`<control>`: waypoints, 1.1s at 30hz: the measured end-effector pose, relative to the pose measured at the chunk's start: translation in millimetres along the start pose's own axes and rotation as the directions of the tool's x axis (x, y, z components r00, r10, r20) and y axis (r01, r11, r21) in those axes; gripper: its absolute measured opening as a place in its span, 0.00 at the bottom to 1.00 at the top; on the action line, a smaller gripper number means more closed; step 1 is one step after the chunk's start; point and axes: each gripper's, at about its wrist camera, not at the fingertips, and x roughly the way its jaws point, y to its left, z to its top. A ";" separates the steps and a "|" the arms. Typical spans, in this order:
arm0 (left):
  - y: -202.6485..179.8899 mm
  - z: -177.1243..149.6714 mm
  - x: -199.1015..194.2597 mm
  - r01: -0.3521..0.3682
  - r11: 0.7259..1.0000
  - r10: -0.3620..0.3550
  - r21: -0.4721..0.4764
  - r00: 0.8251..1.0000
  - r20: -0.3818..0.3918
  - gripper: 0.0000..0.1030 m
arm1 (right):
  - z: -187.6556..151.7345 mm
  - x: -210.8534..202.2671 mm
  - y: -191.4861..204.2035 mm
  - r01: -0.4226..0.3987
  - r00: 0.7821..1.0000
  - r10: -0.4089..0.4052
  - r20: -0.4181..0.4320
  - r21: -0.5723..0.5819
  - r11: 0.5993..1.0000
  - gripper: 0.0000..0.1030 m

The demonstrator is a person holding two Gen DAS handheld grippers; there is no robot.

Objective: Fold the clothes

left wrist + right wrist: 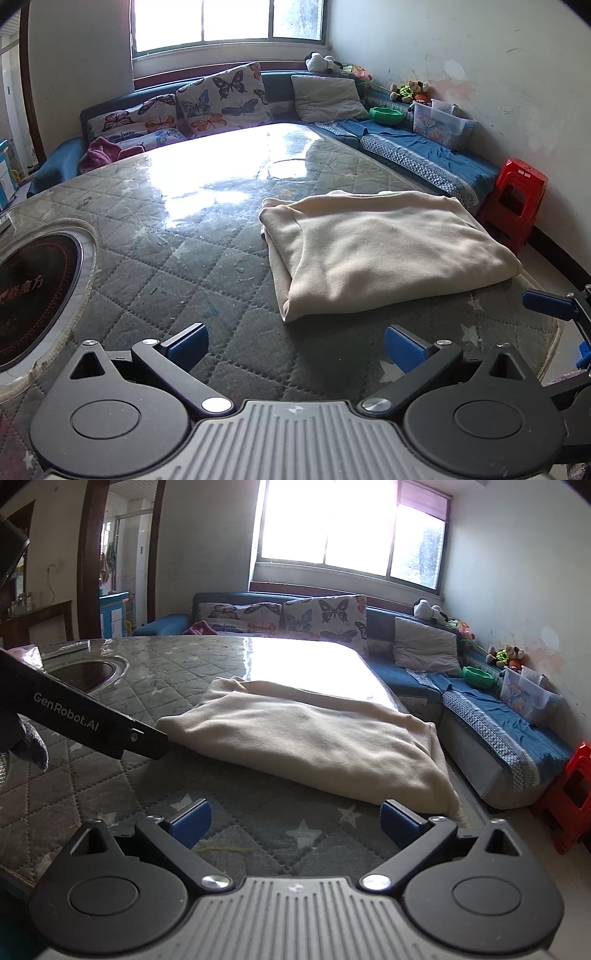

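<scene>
Since the cream fleece garment [384, 254] already lies as a compact multi-layer rectangle, folding looks essentially done; at most a final tidy or set-aside remains, as far as I can judge. It rests on the quilted grey star-print table cover [184, 258] under clear glossy film, toward the table's right edge. Left gripper [295, 347]: jaws released, spread wide, empty, just short of the garment's near edge. Right gripper [295, 825]: likewise spread and empty, near its corner. A round black inset cooktop [33, 295] sits to the left. Behind: blue corner sofa [424, 155] with butterfly-print cushions [221, 99], red plastic stool [517, 199], bright window [351, 528].
</scene>
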 end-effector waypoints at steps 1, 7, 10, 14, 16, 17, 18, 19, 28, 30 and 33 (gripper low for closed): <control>0.6 0.6 0.3 0.000 1.000 0.000 -0.001 1.000 0.000 1.00 | 0.8 0.5 0.3 -0.004 1.000 0.004 0.001 -0.002 1.000 0.96; 6.0 6.9 5.4 -0.007 1.000 0.007 -0.010 1.000 -0.003 1.00 | 7.1 7.9 2.3 -0.030 1.000 0.030 -0.004 -0.021 0.999 0.96; 7.1 9.9 7.8 0.000 1.000 0.000 -0.014 1.000 -0.003 1.00 | 9.7 11.2 2.1 -0.031 0.999 0.031 -0.006 -0.021 0.999 0.96; 5.4 11.8 8.7 0.019 1.000 -0.019 -0.014 1.000 0.000 1.00 | 11.9 13.1 1.0 -0.030 1.000 0.030 -0.004 -0.017 0.999 0.96; 3.5 12.4 8.6 0.026 1.000 -0.026 -0.012 1.000 0.003 1.00 | 12.2 13.2 0.3 -0.027 1.000 0.027 -0.003 -0.015 1.000 0.96; 2.8 12.7 8.4 0.030 0.999 -0.030 -0.012 1.000 0.006 1.00 | 12.5 13.2 -0.5 -0.025 1.000 0.025 -0.002 -0.012 1.000 0.97; 2.0 12.9 8.2 0.035 0.999 -0.035 -0.012 0.999 0.010 1.00 | 12.5 12.9 -1.0 -0.025 1.000 0.025 -0.001 -0.011 1.000 0.97; 1.3 13.1 7.4 0.043 0.999 -0.042 -0.012 0.999 0.014 1.00 | 12.6 12.5 -1.6 -0.024 1.000 0.024 0.001 -0.010 1.000 0.97; -1.6 13.1 2.6 0.040 0.999 -0.040 -0.007 0.999 0.033 1.00 | 11.7 9.6 -1.9 -0.015 1.000 0.015 0.016 -0.003 1.000 1.00; -1.6 12.8 1.4 0.038 0.999 -0.038 0.000 0.999 0.034 1.00 | 11.6 9.1 -1.5 -0.017 1.000 0.017 0.016 -0.005 1.000 1.00; -1.9 12.4 1.0 0.035 0.999 -0.035 0.007 0.999 0.030 1.00 | 11.9 8.1 -0.6 -0.019 1.000 0.020 0.017 -0.008 1.000 1.00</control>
